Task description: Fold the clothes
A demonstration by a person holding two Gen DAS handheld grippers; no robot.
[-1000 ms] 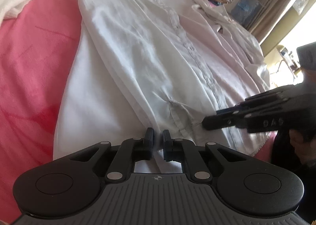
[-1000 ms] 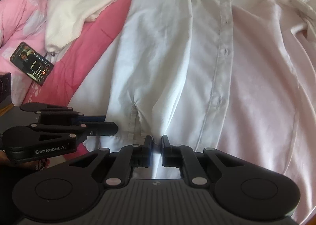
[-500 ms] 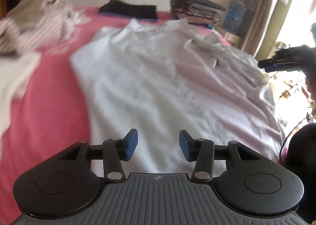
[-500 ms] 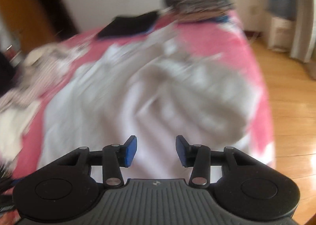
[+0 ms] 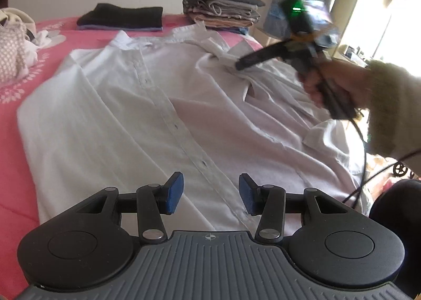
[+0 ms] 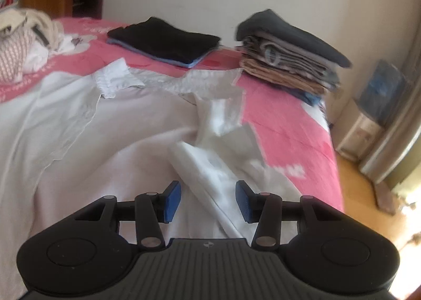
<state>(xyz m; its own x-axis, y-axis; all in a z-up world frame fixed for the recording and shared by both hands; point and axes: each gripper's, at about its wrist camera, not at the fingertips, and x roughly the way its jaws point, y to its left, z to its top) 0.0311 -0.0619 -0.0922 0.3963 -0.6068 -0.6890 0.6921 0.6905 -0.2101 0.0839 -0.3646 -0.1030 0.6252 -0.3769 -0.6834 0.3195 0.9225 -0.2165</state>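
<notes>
A white button-up shirt lies spread face up on the pink bed, collar toward the far wall. My left gripper hovers open above the shirt's hem near the button placket, holding nothing. My right gripper is open over the crumpled right sleeve of the shirt. In the left wrist view the right gripper shows blurred over the shirt's right shoulder, gripped by a hand in a pale green sleeve.
A tall stack of folded clothes and a low dark folded pile sit at the bed's far end. Unfolded garments are heaped at far left. The bed's right edge drops to a wooden floor.
Both grippers were shut on the shirt's hem one second ago; they have let go, opened and lifted. The right gripper has swung out toward the shirt's right sleeve.
</notes>
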